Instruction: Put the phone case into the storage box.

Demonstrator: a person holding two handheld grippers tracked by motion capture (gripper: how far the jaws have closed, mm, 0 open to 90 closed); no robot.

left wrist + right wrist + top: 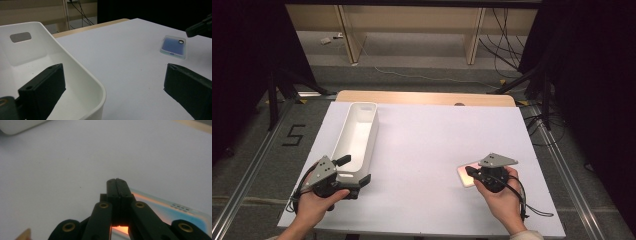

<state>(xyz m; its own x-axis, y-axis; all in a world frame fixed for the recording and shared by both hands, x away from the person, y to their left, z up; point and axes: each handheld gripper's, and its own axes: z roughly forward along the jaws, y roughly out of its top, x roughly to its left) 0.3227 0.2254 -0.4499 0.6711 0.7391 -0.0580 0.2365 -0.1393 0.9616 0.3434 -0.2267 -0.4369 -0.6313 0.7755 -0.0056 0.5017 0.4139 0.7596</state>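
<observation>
White matte board covers the wooden table (422,97), and we find most of it bare: a broad open stretch runs between our two hands, while the board's near edge lies just below them. We count one long white plastic bin (357,135) with rounded corners and a handle slot, standing along the left side, and one translucent phone case (466,175) with a camera cutout, lying flat on the board at the right, well apart from the bin. The case glows pinkish-orange from above and looks blue with pale edges in the left gripper view (173,46). Our left gripper (354,172) has its jaws spread wide astride the bin's near end wall, one jaw inside the bin and one outside, pressing on nothing. Our right gripper (471,172) has its jaws pressed fully together, hovering over the case's near part (175,212) and gripping nothing.
</observation>
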